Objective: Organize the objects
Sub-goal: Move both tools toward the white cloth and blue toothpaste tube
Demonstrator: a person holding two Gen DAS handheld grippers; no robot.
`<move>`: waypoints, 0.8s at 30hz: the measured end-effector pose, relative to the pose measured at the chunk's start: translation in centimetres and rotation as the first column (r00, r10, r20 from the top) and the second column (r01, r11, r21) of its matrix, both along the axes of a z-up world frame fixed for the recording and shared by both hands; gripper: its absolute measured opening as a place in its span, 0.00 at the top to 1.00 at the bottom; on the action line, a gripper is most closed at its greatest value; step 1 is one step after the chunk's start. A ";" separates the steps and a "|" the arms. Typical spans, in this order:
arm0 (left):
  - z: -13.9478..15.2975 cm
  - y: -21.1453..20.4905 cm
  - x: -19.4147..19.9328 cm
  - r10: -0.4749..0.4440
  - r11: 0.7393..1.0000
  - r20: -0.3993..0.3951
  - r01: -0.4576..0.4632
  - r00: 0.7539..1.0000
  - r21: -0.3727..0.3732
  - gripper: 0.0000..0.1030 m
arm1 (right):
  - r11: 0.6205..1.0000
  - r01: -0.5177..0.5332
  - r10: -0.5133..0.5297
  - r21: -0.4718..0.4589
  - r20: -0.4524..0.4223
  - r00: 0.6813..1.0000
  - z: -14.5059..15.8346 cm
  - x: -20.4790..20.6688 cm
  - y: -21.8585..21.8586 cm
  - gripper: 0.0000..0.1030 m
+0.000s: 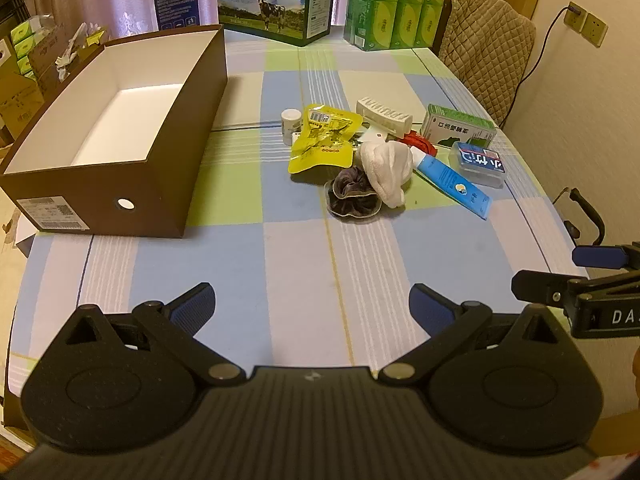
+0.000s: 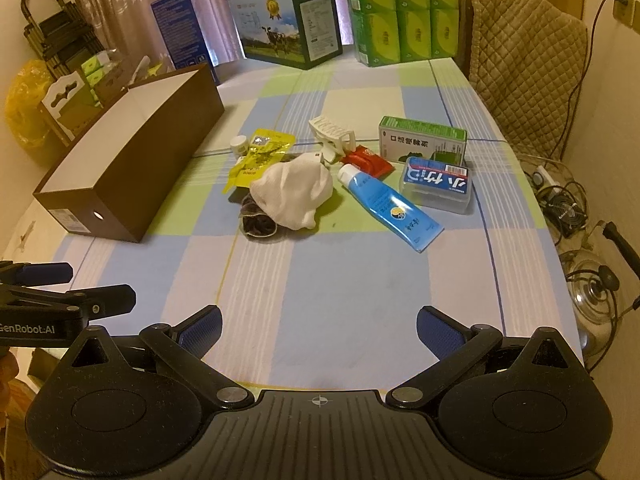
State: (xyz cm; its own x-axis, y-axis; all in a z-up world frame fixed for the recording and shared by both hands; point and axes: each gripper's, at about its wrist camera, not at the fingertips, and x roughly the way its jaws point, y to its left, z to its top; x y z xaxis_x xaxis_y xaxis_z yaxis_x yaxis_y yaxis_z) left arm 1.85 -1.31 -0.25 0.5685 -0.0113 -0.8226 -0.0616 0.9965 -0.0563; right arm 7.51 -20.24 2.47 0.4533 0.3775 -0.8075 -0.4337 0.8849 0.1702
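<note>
Hovering wide open and empty over a checked tablecloth (image 1: 304, 264): left gripper (image 1: 312, 308) and right gripper (image 2: 320, 330), lettered "GenRobot.AI". Lying mid-table beside an open brown box (image 1: 120, 128): blue tube (image 2: 390, 206), white cloth (image 2: 298, 192), yellow packet (image 1: 324, 138).

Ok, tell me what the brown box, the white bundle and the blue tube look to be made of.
Brown box: apparently cardboard, matte brown outside, plain white inside; thin straight walls, a punched hole and a printed label on its end.
White bundle: soft cloth, probably terry or knit; it lies crumpled in rounded folds.
Blue tube: seemingly flexible plastic or laminate, slightly glossy, with a white cap and a flat crimped end.
</note>
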 end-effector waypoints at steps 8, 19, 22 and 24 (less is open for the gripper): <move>0.1 -0.6 1.0 0.006 1.000 -0.007 -0.006 1.000 0.002 0.01 | 1.000 -0.011 0.011 0.001 -0.004 1.000 0.0 0.8 -0.2 0.02; -0.1 -0.7 2.2 0.014 1.000 -0.011 -0.013 1.000 0.002 0.01 | 1.000 -0.030 0.030 0.003 -0.012 0.999 -0.1 2.3 -0.2 0.02; -0.1 -0.7 2.5 0.015 1.000 -0.011 -0.015 1.000 0.001 0.01 | 0.999 -0.037 0.037 0.004 -0.012 0.999 -0.1 2.8 -0.2 0.02; -0.1 -0.8 3.0 0.025 1.000 -0.013 -0.025 1.000 -0.002 0.01 | 0.999 -0.038 0.038 0.004 -0.012 0.999 -0.2 3.2 -0.2 0.02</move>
State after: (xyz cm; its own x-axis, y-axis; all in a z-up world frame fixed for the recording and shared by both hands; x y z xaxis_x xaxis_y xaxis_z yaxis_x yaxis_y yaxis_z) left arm 4.81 -2.08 -0.33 0.5580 0.0011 -0.8298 -0.0875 0.9945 -0.0576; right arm 10.69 -20.48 2.28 0.4288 0.3975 -0.8113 -0.4651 0.8670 0.1790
